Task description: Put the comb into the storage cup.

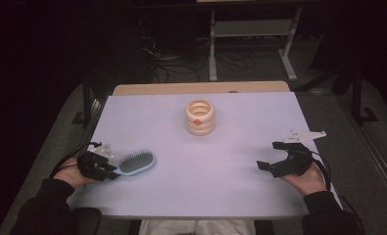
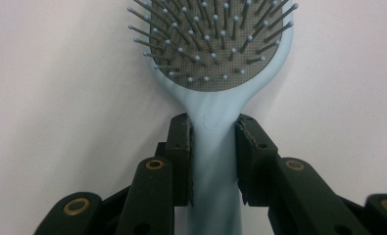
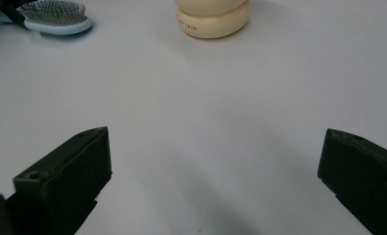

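1. My left gripper (image 2: 214, 142) is clamped on the handle of the light blue hairbrush (image 2: 219, 88); in the left gripper view both pads press against the handle's sides just below the neck, where it widens into the head.
2. The hairbrush's long axis runs straight out along my jaws, handle toward my hand and head pointing away. Its bristles face up, metal pins with small ball tips set in a grey cushion.
3. In the high view the hairbrush (image 1: 136, 163) lies flat on the white table (image 1: 196, 181) near its front left corner. The handle points toward my left hand (image 1: 78, 171) and the head points right, slightly toward the far edge.
4. My right gripper (image 1: 275, 155) rests near the front right of the table with its jaws wide apart and bare table between them, well apart from the hairbrush.
5. A cream ribbed holder (image 1: 200, 117), stacked rings with a small orange mark on the front, stands upright toward the far middle of the table, well away from both grippers.
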